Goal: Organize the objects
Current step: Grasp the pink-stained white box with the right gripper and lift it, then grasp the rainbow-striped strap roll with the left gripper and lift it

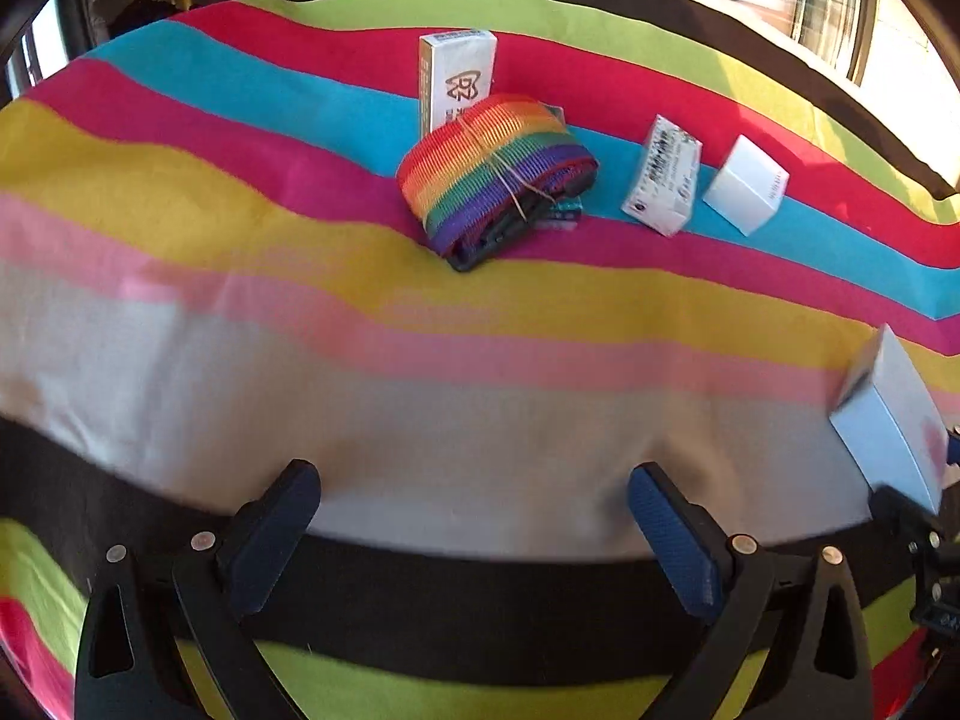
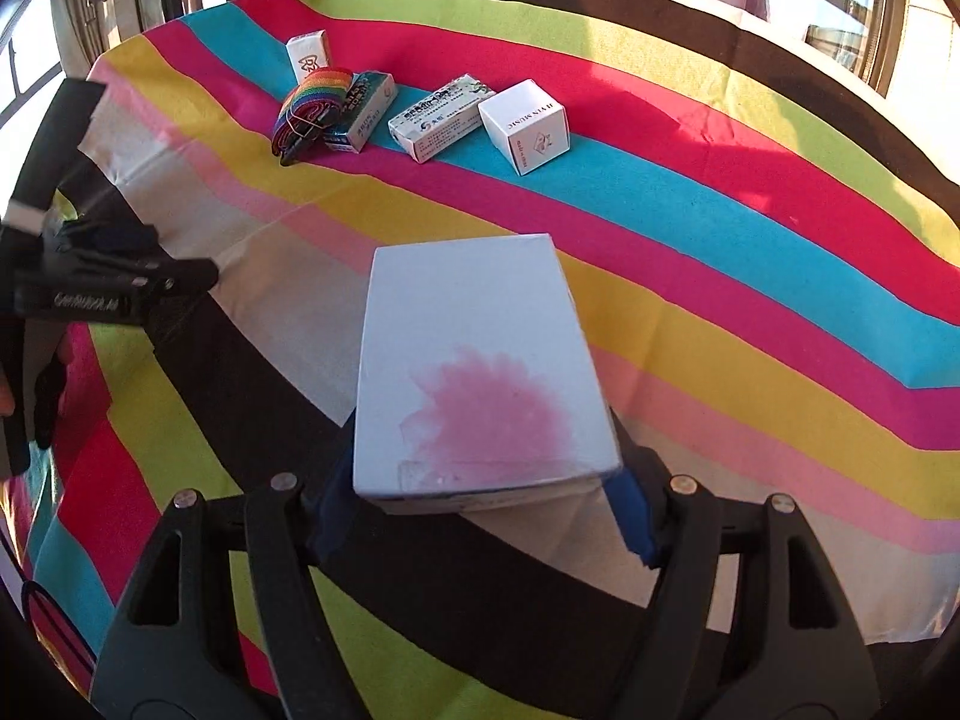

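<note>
My right tongs point(image 2: 486, 480) are clamped on a white box with a pink blot point(image 2: 480, 360) on its top face. The blue pads press its two near sides, and the box sticks out forward between them, held above the striped cloth point(image 2: 750, 312) that covers the surface. From my left wrist view the same box point(image 1: 894, 420) shows at the far right edge, tilted, with part of the right tongs' black frame under it.

My left tongs point(image 1: 474, 516) stand wide apart with nothing between them, over the pale and black stripes near the front of the cloth. In the right wrist view they appear at the left edge point(image 2: 120, 282).

Farther back, along the blue stripe, the other things sit in a loose row. A tall white carton point(image 1: 459, 78) stands upright at the back. Just in front of it lies a folded rainbow strap point(image 1: 495, 171) tied with a thin band, resting partly on a teal box point(image 2: 363, 111). To the right of those lies a white printed medicine box point(image 2: 441, 117), and just beside it a small white cube box point(image 2: 525, 123). Beyond the surface are bright windows point(image 1: 828, 6).
</note>
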Motion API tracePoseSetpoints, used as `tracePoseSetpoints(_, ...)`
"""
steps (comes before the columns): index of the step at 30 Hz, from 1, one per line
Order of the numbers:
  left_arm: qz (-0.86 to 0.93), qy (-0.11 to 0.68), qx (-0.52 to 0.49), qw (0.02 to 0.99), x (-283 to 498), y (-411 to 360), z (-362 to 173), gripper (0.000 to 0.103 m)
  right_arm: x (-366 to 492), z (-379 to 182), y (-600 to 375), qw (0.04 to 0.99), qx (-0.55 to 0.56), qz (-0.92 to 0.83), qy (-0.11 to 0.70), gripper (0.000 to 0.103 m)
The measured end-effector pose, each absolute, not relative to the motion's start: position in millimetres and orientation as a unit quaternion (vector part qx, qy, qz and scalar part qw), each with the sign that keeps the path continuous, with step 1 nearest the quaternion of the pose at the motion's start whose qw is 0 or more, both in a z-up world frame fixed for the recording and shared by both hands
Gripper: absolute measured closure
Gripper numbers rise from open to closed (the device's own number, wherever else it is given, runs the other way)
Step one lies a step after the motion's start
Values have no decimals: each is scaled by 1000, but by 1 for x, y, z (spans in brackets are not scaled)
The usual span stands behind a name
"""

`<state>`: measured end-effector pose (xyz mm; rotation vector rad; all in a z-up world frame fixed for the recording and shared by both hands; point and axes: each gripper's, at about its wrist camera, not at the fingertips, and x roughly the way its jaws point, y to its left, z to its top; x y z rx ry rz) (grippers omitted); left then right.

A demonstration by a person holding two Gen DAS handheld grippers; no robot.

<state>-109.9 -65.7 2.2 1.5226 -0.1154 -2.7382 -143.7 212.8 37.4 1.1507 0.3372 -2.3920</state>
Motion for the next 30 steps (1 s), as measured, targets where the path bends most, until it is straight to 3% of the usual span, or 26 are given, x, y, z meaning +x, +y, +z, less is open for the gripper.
tracePoseSetpoints(11, -890, -103, 445, -3, -199, -63, 2, 3, -146, 37, 213, 229, 420, -870, 122, 28)
tracePoseSetpoints(14, -891, -45, 451, -33, -189, -73, 8, 53, -146, 37, 213, 229, 420, -870, 122, 28)
tracePoseSetpoints(15, -887, -34, 459, -27, -183, -75, 10, 54, -146, 37, 213, 230, 420, -870, 121, 28)
tracePoseSetpoints(23, -861, -22, 504, -72, -108, -56, 20, 52, -146, 37, 213, 230, 420, -870, 121, 28)
tracePoseSetpoints(27, -865, -49, 493, -78, -112, -55, 17, 26, -147, 37, 213, 230, 420, -870, 121, 28)
tracePoseSetpoints(30, -866, -36, 488, -103, -124, -58, 15, 20, -147, 36, 213, 230, 420, -870, 121, 28)
